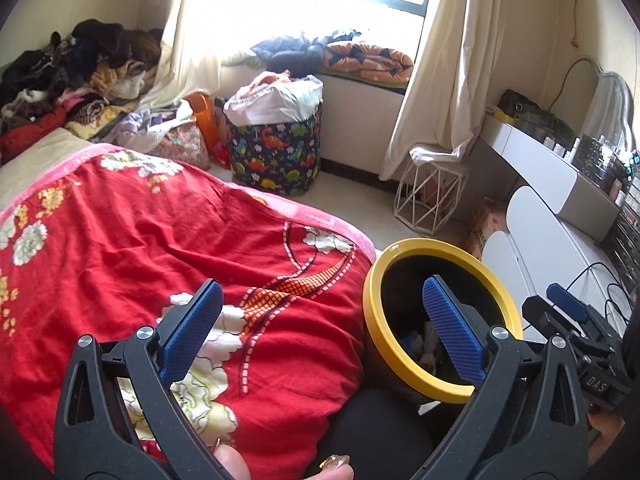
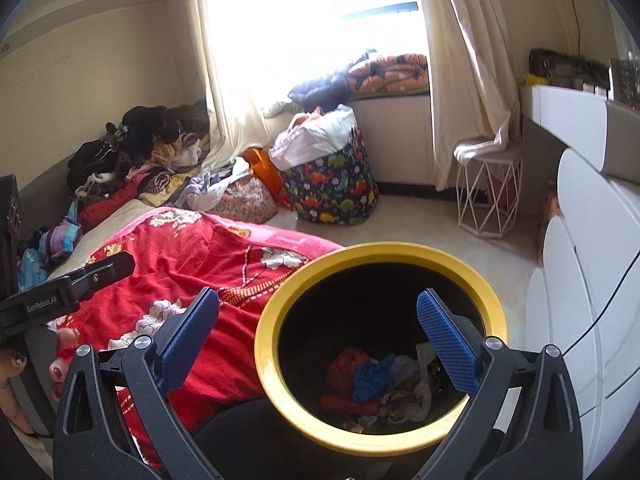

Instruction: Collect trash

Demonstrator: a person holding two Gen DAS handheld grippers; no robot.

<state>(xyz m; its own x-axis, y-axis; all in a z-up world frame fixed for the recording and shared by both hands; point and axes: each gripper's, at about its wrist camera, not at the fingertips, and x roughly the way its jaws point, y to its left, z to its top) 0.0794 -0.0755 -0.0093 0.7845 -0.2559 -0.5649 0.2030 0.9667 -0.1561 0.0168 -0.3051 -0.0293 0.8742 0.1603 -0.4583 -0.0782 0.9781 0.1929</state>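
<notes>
Both grippers are spread wide and carry nothing. The left gripper (image 1: 322,330) hangs over the edge of the bed, one blue finger above the red floral quilt (image 1: 160,232), the other above the mouth of the yellow-rimmed bin (image 1: 400,256). The right gripper (image 2: 318,334) is held directly above that bin (image 2: 360,250), its fingers straddling the opening and pointing down into it.

The trash (image 2: 376,376) lies at the bottom of the bin: crumpled red, blue and white scraps, with what look like wrappers among them. No loose litter is visible on the quilt or on the floor beside the bin; if any remains, it is outside these views.

Judgement: a deposit appears complete and the next search is due. To do it well, the free gripper should be lifted clear of the rim before swinging away, as the bin stands close against the bed and could be knocked. The quilt's folds should be scanned with care, since small scraps could hide in the busy pattern.

Pose: both tools are held low, tilted forward and downward, side by side. A hand (image 2: 60,360) with painted nails grips the left tool's handle.
</notes>
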